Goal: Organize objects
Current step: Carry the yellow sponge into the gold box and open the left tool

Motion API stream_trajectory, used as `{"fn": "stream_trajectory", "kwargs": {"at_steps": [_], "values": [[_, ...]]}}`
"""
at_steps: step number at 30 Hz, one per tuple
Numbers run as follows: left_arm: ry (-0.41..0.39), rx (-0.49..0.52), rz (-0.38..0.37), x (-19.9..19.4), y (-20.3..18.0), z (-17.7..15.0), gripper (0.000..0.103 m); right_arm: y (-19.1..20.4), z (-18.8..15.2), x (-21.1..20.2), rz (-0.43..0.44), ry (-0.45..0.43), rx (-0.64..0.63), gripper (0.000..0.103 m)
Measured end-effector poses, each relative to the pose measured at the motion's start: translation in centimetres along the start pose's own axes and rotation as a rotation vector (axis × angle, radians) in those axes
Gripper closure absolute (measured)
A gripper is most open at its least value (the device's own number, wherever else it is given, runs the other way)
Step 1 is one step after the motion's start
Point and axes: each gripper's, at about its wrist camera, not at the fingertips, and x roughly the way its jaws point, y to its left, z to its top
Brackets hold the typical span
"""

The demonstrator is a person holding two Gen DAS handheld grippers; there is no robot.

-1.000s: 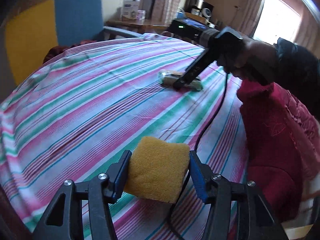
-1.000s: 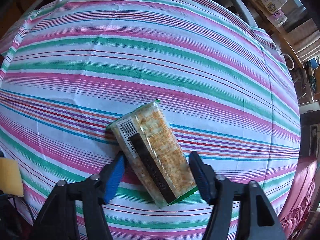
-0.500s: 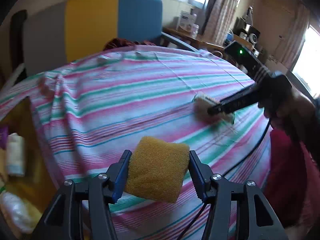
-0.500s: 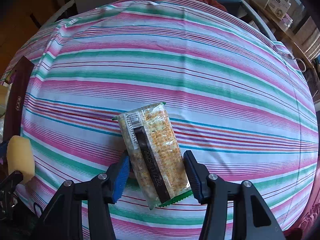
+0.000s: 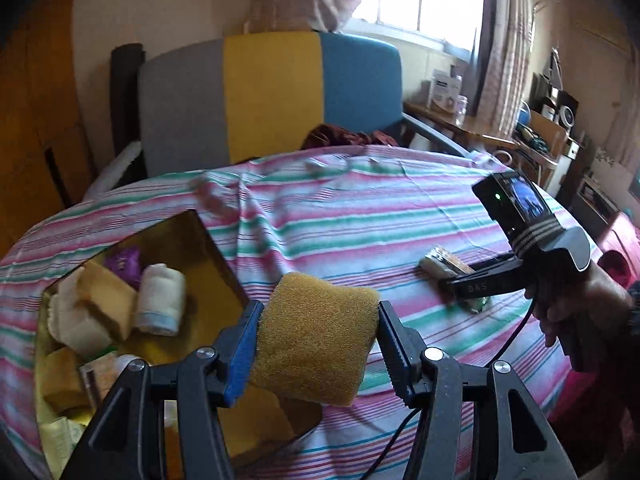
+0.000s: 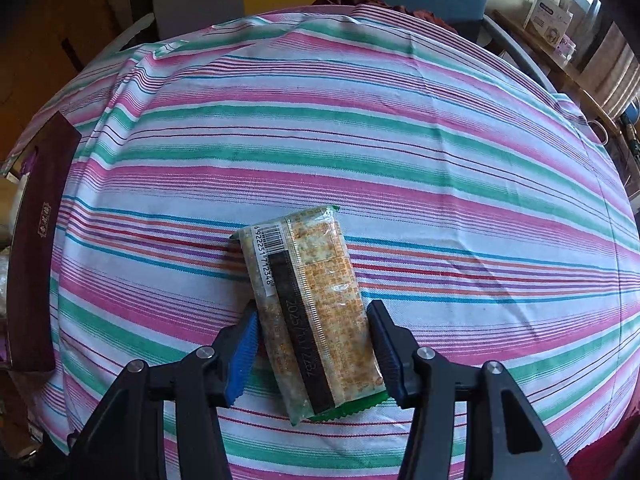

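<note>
A yellow sponge (image 5: 316, 340) sits squeezed between the pads of my left gripper (image 5: 319, 314), which is shut on it above the table's near edge. Just to its left lies an open box (image 5: 192, 236) with a yellow lining, holding several sponges, a white cloth roll (image 5: 160, 300) and small packets. My right gripper (image 6: 312, 314) points steeply down, its pads against both long sides of a clear cracker packet (image 6: 312, 304) on the striped cloth (image 6: 360, 140). The left wrist view shows that gripper (image 5: 460, 286) and the packet (image 5: 440, 262) at the right, with a hand on the handle.
The box's dark maroon wall (image 6: 36, 240) runs along the left edge of the right wrist view. A chair with a grey, yellow and blue back (image 5: 272, 96) stands behind the table. A red garment (image 5: 616, 248) lies at the right, and a black cable (image 5: 516, 332) hangs there.
My left gripper swung left with the sponge, bringing the open box into view. The right jaws closed onto the cracker packet and moved it left across the cloth toward the box.
</note>
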Motion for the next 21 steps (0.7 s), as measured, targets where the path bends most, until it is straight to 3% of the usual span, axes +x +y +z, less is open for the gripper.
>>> {"fn": "stream_trajectory", "kwargs": {"at_steps": [10, 21], "values": [[-0.019, -0.064, 0.06, -1.8, 2.4, -0.5, 0.046, 2.4, 0.6, -0.2, -0.017, -0.019, -0.002, 0.049], [-0.015, -0.101, 0.08, -2.4, 3.8, -1.1, 0.046, 2.3, 1.3, 0.3, -0.015, -0.023, -0.004, 0.049]]}}
